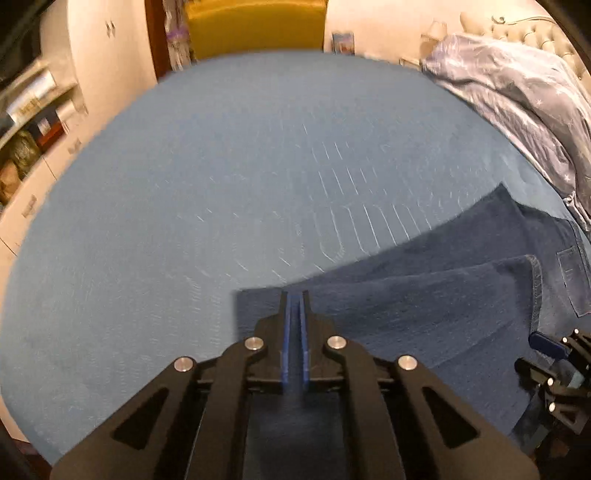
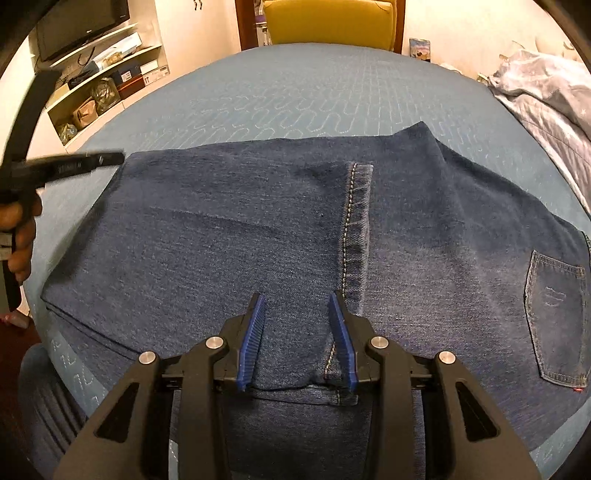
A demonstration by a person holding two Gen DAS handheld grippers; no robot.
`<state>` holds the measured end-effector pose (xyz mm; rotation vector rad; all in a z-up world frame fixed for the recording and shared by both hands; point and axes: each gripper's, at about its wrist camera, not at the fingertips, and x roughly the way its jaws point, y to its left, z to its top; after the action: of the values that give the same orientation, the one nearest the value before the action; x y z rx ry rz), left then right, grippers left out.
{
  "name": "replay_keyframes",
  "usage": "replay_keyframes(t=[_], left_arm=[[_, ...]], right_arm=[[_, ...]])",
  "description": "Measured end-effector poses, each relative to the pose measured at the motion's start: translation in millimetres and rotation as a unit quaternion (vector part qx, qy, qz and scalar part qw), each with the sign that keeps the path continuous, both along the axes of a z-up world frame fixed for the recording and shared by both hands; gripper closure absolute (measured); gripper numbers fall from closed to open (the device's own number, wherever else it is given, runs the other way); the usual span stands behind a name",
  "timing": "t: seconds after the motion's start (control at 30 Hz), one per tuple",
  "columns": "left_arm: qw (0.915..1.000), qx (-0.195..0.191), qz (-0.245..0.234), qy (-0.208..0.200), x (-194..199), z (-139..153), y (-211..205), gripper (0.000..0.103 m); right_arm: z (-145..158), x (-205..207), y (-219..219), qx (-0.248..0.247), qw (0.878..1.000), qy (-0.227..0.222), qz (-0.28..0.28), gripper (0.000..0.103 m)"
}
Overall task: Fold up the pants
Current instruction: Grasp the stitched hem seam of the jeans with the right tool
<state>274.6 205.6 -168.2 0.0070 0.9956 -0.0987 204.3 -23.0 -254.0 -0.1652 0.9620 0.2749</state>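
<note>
Dark blue denim pants lie folded on a blue bed, the leg hem laid over the seat, a back pocket at the right. My right gripper is open just above the near fold of the pants, jaws apart and empty. My left gripper is shut with nothing visible between its blue pads, over the left end of the pants. The left gripper also shows in the right wrist view, at the pants' far left corner. The right gripper shows in the left wrist view.
A crumpled blue-grey duvet lies on the right side of the bed. A yellow chair stands beyond the far edge. Shelves with boxes and a TV stand at the left.
</note>
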Motion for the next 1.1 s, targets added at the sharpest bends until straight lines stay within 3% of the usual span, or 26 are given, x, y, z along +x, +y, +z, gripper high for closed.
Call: replay_keyframes(t=[0.13, 0.2, 0.27, 0.3, 0.33, 0.47, 0.5, 0.57, 0.6, 0.63, 0.83, 1.1], left_arm=[[0.9994, -0.015, 0.029, 0.015, 8, -3, 3, 0.097], [0.9978, -0.050, 0.043, -0.008, 0, 11, 11, 0.090], [0.9944, -0.064, 0.068, -0.049, -18, 32, 18, 0.059], [0.9921, -0.061, 0.087, -0.066, -29, 40, 21, 0.039], [0.9906, -0.068, 0.091, -0.076, -41, 45, 23, 0.037], [0.9895, -0.086, 0.086, -0.077, -86, 42, 22, 0.037], [0.9899, -0.089, 0.075, -0.080, -97, 39, 20, 0.038], [0.9936, -0.047, 0.078, -0.067, -120, 26, 14, 0.061], [0.9945, -0.030, 0.084, -0.054, -127, 18, 11, 0.081], [0.9952, -0.033, 0.082, -0.043, -134, 12, 7, 0.082], [0.9960, -0.022, 0.066, -0.056, -156, -1, -10, 0.082], [0.9980, 0.013, 0.056, -0.024, -148, -21, -29, 0.078]], right_arm=[[0, 0, -1, 0.004, 1.000, 0.005, 0.000, 0.066], [1, 2, -2, 0.005, 1.000, 0.009, 0.001, 0.066], [1, 4, -3, 0.005, 1.000, 0.010, 0.000, 0.066], [1, 5, -4, 0.005, 1.000, 0.011, 0.000, 0.066], [2, 5, -5, 0.006, 1.000, 0.011, -0.001, 0.066], [3, 8, -8, 0.011, 1.000, 0.012, 0.000, 0.060], [3, 8, -7, 0.017, 1.000, 0.013, 0.004, 0.051], [6, 8, -4, 0.019, 0.999, 0.020, 0.020, 0.042], [8, 6, -1, 0.011, 0.999, 0.021, 0.022, 0.037], [12, 5, 1, 0.003, 1.000, 0.018, 0.020, 0.035], [54, 14, 4, -0.008, 0.999, -0.035, -0.009, 0.035], [41, 54, 6, -0.035, 0.998, -0.026, -0.039, 0.035]])
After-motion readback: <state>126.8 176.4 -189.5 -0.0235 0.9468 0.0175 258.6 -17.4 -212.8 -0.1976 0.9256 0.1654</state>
